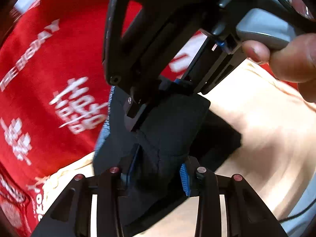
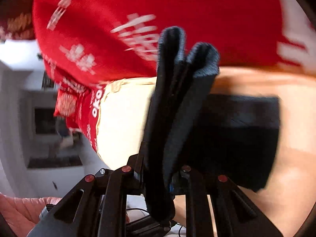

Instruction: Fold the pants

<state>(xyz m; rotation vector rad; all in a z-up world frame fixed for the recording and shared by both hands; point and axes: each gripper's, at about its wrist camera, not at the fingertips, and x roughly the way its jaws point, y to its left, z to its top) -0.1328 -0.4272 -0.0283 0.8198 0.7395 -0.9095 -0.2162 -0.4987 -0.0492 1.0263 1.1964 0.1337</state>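
Observation:
The black pants [image 1: 169, 130] hang bunched between both grippers over a cream surface. My left gripper [image 1: 158, 174] sits at the bottom of the left wrist view, its blue pads [image 1: 184, 179] pressed on a thick wad of the cloth. My right gripper [image 1: 158, 98] comes in from the upper right, held by a hand [image 1: 286, 59], and bites the same bundle further up. In the right wrist view my right gripper [image 2: 160, 174] is shut on a folded edge of the pants [image 2: 237, 130], which stands up in two rounded folds; the rest trails off to the right.
A red cloth with white lettering [image 1: 49, 69] [image 2: 197, 19] covers the far side. A cream cover [image 1: 256, 130] [image 2: 122, 118] lies under the pants. Blurred white furniture [image 2: 23, 98] and a pink cushion [image 2: 21, 211] show at the left of the right wrist view.

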